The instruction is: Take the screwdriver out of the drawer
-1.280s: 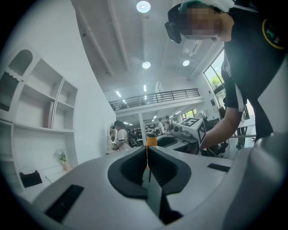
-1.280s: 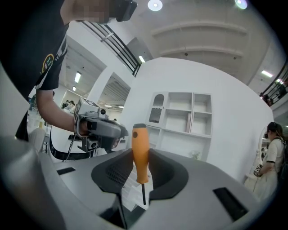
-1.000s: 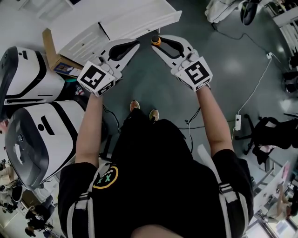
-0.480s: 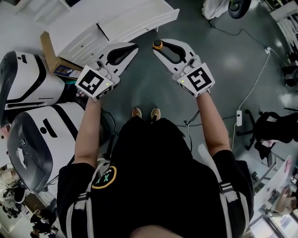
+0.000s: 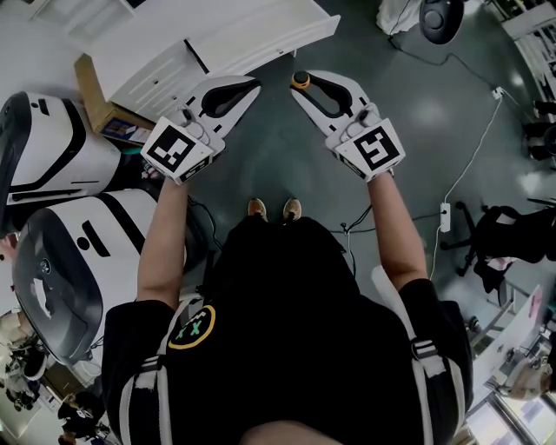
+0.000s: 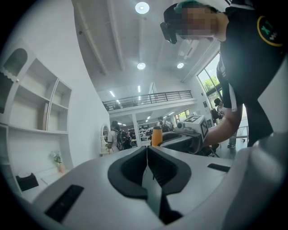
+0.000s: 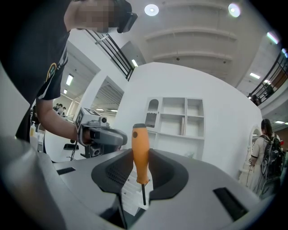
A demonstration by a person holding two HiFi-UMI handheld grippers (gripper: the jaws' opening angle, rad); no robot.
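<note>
A glossy grey floor (image 5: 278,174) spread underfoot, with a white power strip (image 5: 444,228) and its cable lying on it near a black office chair (image 5: 512,248). White shelves (image 6: 36,112) lined a white wall, and round ceiling lights (image 6: 142,7) shone above a railed balcony (image 6: 144,99). Tall windows (image 6: 208,81) let in daylight at one side.

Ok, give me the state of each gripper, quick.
Left gripper: closed, nothing between its fingers.
Right gripper: closed on the screwdriver, holding it by its orange handle.
</note>
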